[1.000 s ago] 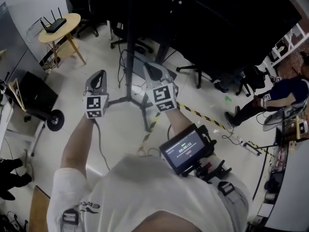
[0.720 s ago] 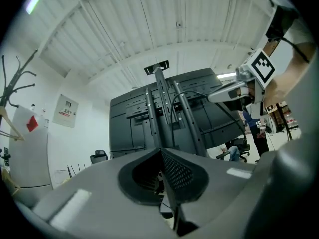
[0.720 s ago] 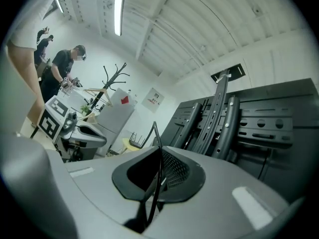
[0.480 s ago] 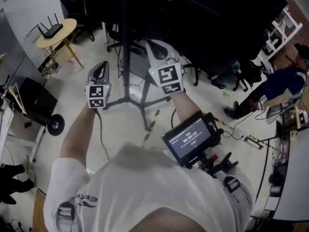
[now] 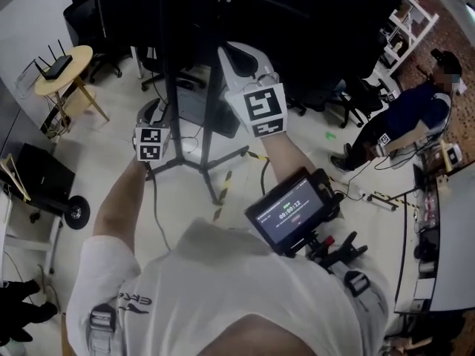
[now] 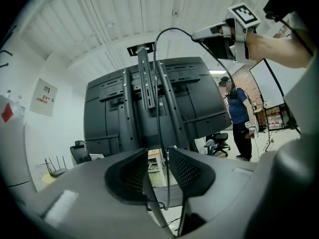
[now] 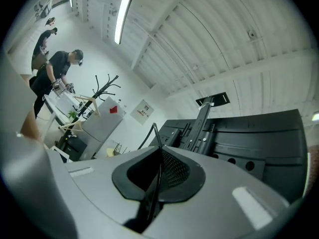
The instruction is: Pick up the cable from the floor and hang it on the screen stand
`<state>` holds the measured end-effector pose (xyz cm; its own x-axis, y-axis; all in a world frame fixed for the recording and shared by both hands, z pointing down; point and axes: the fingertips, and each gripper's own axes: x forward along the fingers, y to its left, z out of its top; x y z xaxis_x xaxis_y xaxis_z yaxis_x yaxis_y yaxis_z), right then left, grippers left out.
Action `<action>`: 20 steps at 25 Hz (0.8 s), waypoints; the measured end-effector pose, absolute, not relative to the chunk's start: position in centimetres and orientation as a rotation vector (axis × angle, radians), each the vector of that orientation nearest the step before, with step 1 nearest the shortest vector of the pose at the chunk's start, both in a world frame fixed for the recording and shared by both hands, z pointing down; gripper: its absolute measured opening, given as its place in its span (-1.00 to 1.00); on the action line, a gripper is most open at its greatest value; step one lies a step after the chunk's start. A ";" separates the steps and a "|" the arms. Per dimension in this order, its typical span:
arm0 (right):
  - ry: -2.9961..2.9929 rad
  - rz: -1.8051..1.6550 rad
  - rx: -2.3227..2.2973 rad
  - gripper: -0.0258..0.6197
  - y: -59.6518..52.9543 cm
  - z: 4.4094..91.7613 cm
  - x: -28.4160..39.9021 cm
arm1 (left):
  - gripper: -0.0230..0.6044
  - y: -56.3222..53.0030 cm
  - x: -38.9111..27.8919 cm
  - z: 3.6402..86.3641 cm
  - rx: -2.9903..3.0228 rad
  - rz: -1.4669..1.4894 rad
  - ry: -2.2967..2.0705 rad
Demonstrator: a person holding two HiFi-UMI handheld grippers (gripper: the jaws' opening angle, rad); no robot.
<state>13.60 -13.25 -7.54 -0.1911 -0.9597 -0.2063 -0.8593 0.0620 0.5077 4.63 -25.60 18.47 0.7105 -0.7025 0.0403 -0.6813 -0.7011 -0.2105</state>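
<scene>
- Since a moment ago the right gripper (image 7: 160, 156) has climbed higher against the big dark screen (image 6: 114, 108), while the left gripper (image 6: 158, 158) has dropped back beside the black metal screen stand (image 5: 211, 150).
- Right gripper's jaws are pressed together, pinching the thin black cable (image 6: 171, 29) between them.
- From there the cable arches over in the air, drops in front of the stand's upright rails and passes through the left gripper.
- Left gripper's jaws stand apart; the cable runs through the gap, closer to the right-hand jaw.
- In the head view the right gripper sits at about 1 o'clock from the left one.
- A round yellow wooden table (image 5: 63, 69) carrying a black router (image 5: 53, 64) stands at 10 o'clock.
- A person in a dark blue top (image 5: 415, 110) stands at 2 o'clock.
- Black-and-yellow striped tape (image 5: 223, 191) lies on the pale floor by the stand's legs.
</scene>
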 end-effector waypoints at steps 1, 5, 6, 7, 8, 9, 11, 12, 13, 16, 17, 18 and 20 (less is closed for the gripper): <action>-2.141 -0.809 1.873 -0.84 -13.1 -7.8 13.7 | -0.57 -25.8 5.2 18.9 -2.742 -0.187 1.106; -2.119 -0.827 1.903 -0.84 -12.5 -8.6 14.5 | -0.56 -26.5 7.5 20.3 -2.763 -0.242 1.046; -2.114 -0.832 1.909 -0.84 -12.4 -8.9 14.7 | -0.56 -26.6 8.0 20.6 -2.766 -0.253 1.033; -2.109 -0.836 1.916 -0.84 -12.2 -9.1 14.9 | -0.56 -26.7 8.4 21.0 -2.767 -0.262 1.025; -2.103 -0.841 1.923 -0.84 -12.0 -9.3 15.1 | -0.56 -26.8 8.7 21.3 -2.766 -0.272 1.020; -2.095 -0.846 1.930 -0.84 -11.9 -9.5 15.3 | -0.56 -27.1 9.0 21.8 -2.768 -0.282 1.018; -2.078 -0.853 1.943 -0.84 -11.6 -9.8 15.7 | -0.56 -27.6 9.5 23.0 -2.776 -0.303 1.014; -2.071 -0.857 1.950 -0.84 -11.4 -9.9 16.0 | -0.56 -27.7 9.8 23.3 -2.781 -0.308 1.010; -2.067 -0.862 1.959 -0.84 -11.3 -10.1 16.2 | -0.56 -27.8 10.1 23.5 -2.784 -0.309 1.006; -2.060 -0.859 1.985 -0.84 -10.5 -10.7 17.1 | -0.56 -27.7 10.9 23.2 -2.785 -0.299 0.992; -2.058 -0.855 1.993 -0.84 -10.2 -10.8 17.4 | -0.56 -27.5 11.3 23.1 -2.785 -0.298 0.983; -2.055 -0.853 2.001 -0.84 -9.8 -11.0 17.8 | -0.56 -27.3 11.7 23.1 -2.785 -0.298 0.974; -2.044 -0.859 2.014 -0.84 -9.5 -11.2 18.1 | -0.59 -27.4 12.3 23.6 -2.793 -0.306 0.956</action>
